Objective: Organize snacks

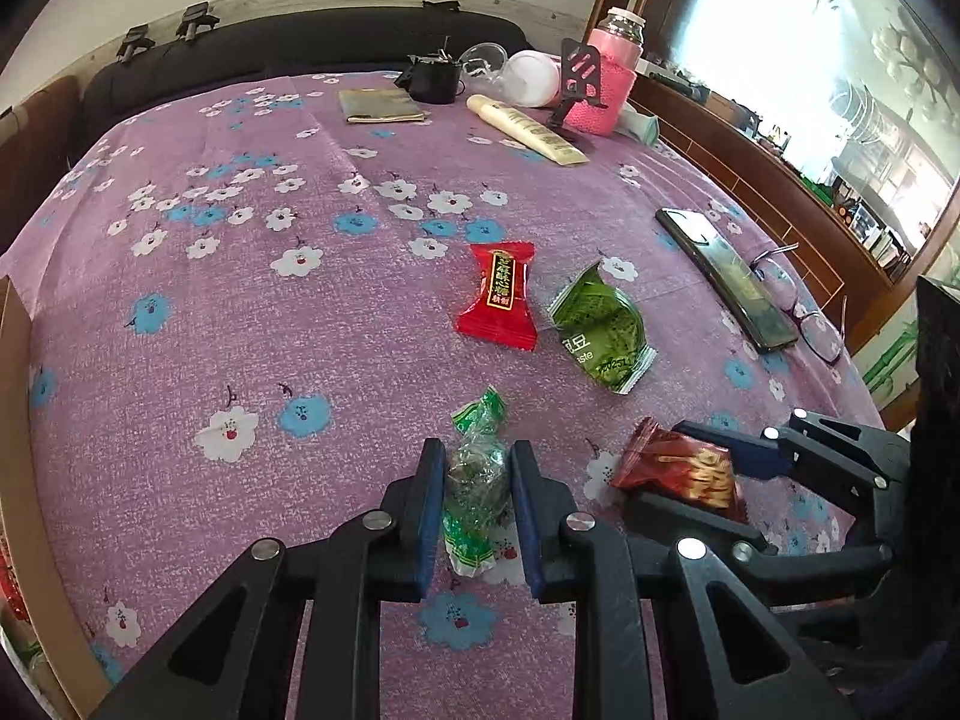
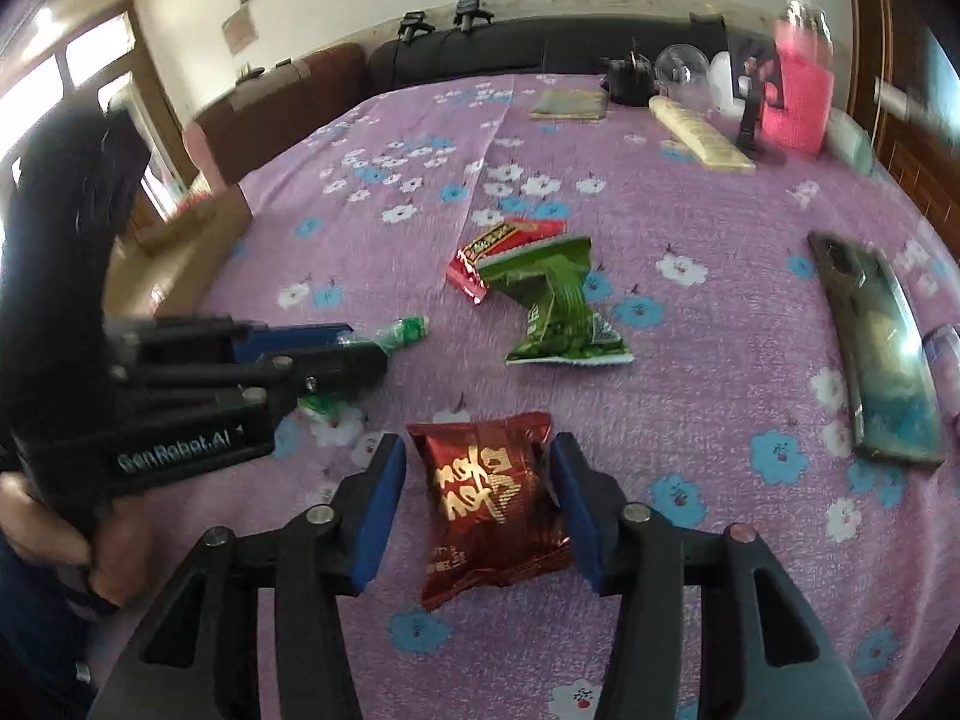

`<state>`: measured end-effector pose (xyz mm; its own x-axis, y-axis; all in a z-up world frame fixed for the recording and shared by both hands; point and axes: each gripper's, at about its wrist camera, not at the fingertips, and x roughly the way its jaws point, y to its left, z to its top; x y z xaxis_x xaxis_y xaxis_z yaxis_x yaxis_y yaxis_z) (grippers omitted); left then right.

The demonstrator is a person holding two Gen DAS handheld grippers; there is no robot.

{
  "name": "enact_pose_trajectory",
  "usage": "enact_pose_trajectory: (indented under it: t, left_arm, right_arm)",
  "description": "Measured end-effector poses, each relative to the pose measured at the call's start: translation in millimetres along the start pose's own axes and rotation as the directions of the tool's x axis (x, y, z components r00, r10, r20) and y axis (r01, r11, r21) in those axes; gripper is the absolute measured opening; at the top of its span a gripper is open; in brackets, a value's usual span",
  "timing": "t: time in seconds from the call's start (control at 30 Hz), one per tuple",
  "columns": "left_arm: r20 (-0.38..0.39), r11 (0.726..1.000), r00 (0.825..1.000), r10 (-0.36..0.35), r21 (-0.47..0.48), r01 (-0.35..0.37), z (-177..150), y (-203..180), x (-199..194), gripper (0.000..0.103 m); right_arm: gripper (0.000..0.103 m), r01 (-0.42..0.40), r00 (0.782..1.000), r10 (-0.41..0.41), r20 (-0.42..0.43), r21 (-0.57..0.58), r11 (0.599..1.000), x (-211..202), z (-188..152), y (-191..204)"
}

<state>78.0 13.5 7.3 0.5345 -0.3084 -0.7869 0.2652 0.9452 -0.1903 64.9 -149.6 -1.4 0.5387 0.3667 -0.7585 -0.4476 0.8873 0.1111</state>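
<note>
"GenRobot.AI" in pale letters runs along the black plastic body of the left claw (image 2: 354, 354). The crumpled green foil snack packet (image 1: 600, 330), near the middle of the flowered purple bedspread (image 1: 240, 312), bears "aste" and digits beginning "2025". Gold characters on the two red wrappers cannot be read.

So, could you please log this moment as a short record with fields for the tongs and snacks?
left tongs: shut on the green twist-wrapped candy
right tongs: open, astride the dark red snack packet, pads not pressing
loose snacks: red candy wrapper, green pea packet
surface: purple floral cloth
nearby: phone, glasses
</note>
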Motion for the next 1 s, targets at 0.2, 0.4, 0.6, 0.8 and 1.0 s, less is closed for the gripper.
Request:
enact_pose_trajectory:
  t: [0.2, 0.4, 0.6, 0.8, 1.0]
  left_arm:
    - [0.006, 0.998, 0.999, 0.041, 0.046, -0.041, -1.3, -7.3, 1.4, 0.022]
    - [0.030, 0.999, 0.999, 0.038, 0.012, -0.038, -0.5, -2.8, -3.0, 0.022]
    - [0.098, 0.998, 0.995, -0.005, -0.058, 0.011, 4.3, 8.6, -19.3, 0.022]
    - [0.171, 0.994, 0.985, 0.008, -0.106, 0.010, 7.0, 17.2, -32.8, 0.022]
    - [0.247, 0.989, 0.963, 0.110, -0.124, -0.081, 7.4, 20.1, -45.3, 0.022]
  right_arm:
    - [0.037, -0.004, 1.000, 0.004, 0.012, 0.015, 1.000, -0.3, 0.5, -2.2]
    - [0.033, 0.001, 0.998, -0.006, 0.070, 0.066, 0.998, -8.8, 5.1, -10.5]
    - [0.033, -0.007, 0.991, -0.009, 0.131, 0.125, 0.992, -19.7, 10.1, -21.7]
    - [0.033, -0.018, 0.985, -0.010, 0.173, 0.159, 0.987, -28.4, 12.4, -28.0]
    - [0.033, -0.022, 0.982, -0.008, 0.189, 0.153, 0.988, -32.0, 12.2, -25.3]
